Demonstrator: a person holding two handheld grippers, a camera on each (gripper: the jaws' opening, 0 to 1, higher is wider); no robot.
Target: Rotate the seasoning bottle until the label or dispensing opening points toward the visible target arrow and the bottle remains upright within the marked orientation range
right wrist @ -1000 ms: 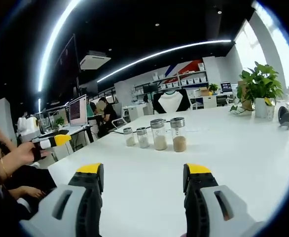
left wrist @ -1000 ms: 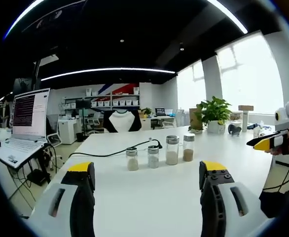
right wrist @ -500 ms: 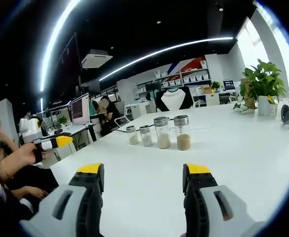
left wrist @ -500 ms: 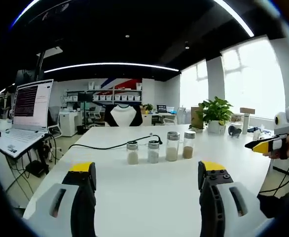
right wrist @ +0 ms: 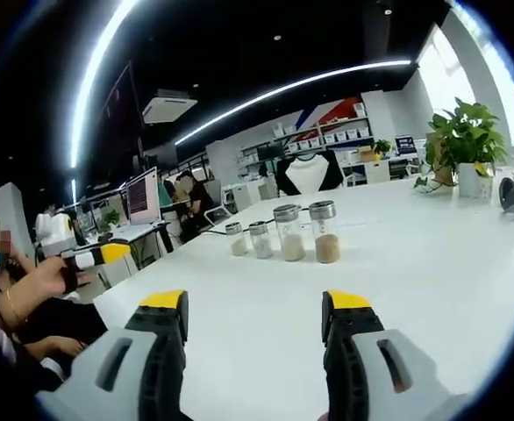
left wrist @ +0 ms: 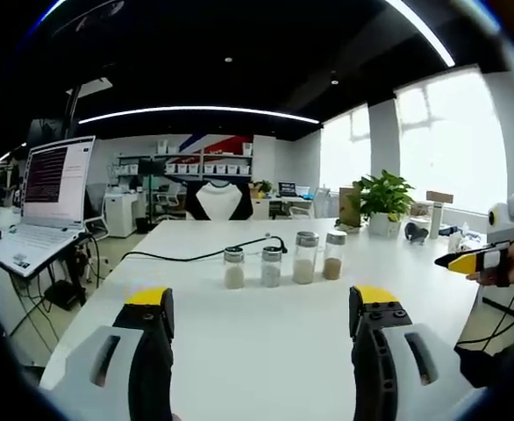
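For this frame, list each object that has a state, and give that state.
Left hand-held gripper: open, empty, above the white table.
Right hand-held gripper: open, empty.
Four glass seasoning bottles with metal lids: upright in a row, lids on, untouched.
Open laptop: screen lit.
Black cable: lying slack on the table.
Potted green plant: upright.
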